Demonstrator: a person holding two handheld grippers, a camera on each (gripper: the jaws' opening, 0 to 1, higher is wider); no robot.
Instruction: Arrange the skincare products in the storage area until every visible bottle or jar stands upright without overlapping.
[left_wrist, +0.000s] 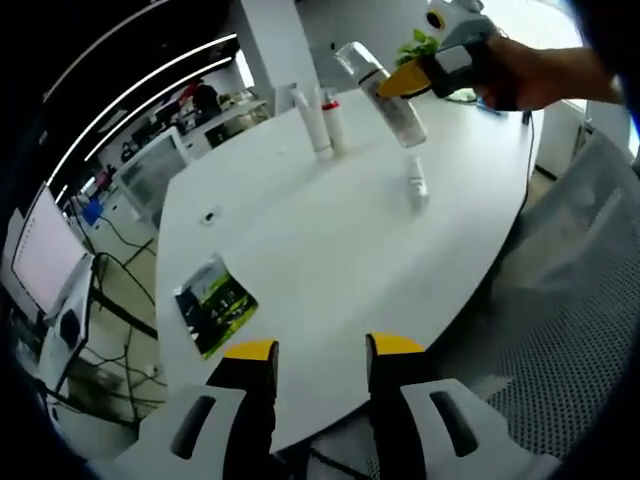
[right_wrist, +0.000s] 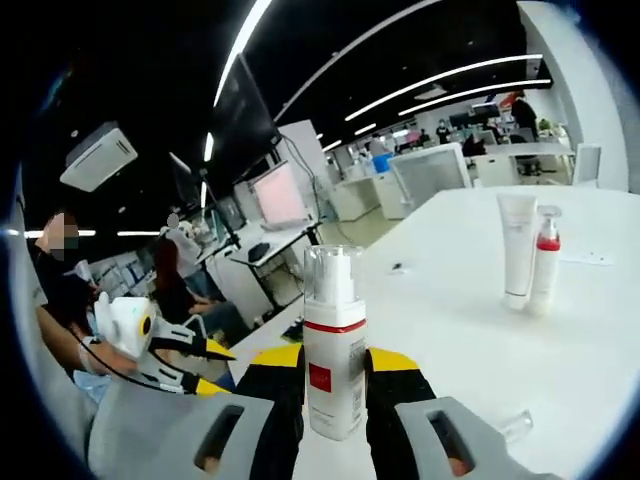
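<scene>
Right gripper view: right gripper (right_wrist: 335, 375) pinching pump bottle (right_wrist: 334, 345) at its lower body, held upright above the white table (right_wrist: 470, 330). Beyond, 2 items standing close — white tube (right_wrist: 517, 248) and red-collared bottle (right_wrist: 545, 262). Left gripper view: left gripper (left_wrist: 322, 350) spread, holding nothing; small bottle (left_wrist: 416, 185) lying flat mid-table. Probably light, rigid plastic, slick-sided — best gripped low on the body, never the clear cap.

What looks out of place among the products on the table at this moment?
One small bottle lies flat on the white table, while the tube and red-collared bottle stand upright side by side. The right gripper holds a pump bottle tilted above the table. The left gripper is open.
</scene>
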